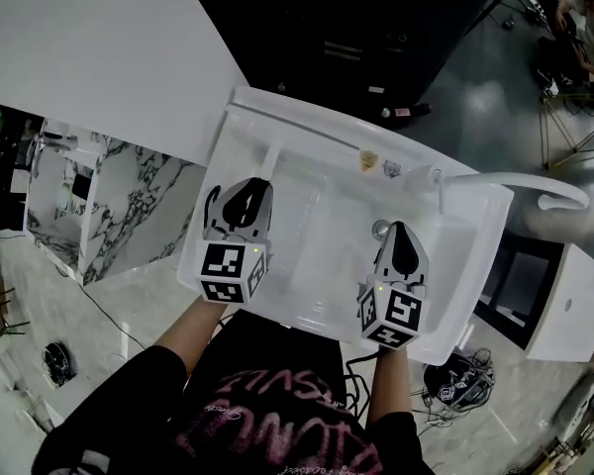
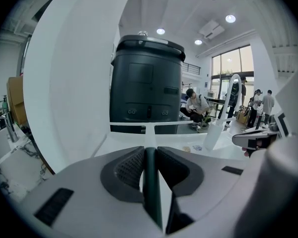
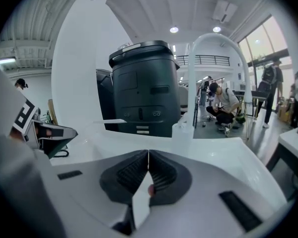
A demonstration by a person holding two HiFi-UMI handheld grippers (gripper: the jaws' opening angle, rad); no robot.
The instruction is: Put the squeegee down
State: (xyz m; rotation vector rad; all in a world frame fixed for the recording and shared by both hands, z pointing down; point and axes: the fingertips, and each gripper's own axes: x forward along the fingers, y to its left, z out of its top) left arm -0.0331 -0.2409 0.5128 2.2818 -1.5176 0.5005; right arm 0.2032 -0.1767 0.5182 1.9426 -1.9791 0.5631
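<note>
You stand over a white sink (image 1: 490, 228) set in a white worktop (image 1: 99, 47), with one claw in each hand held above the basin.

Your left claw (image 1: 249, 188) is at 9 o'clock in the basin. It is clamped on the dark handle of the squeegee (image 1: 271, 154), which sits squarely between the two ribbed pads. From that grip the squeegee's white shaft runs toward 12 o'clock. It ends in a long white blade lying across the back edge of the sink. I cannot tell whether the blade touches the ledge.

Your right claw (image 1: 401, 228) is at 3 o'clock, apart from the left one. Its jaws are pressed together with nothing between them. The round drain (image 1: 381, 229) is just beside its tip.

A white arched faucet (image 1: 520, 182) rises from the sink's far right corner, at 2 o'clock. Beyond the sink stands a large dark bin (image 2: 145, 83).
</note>
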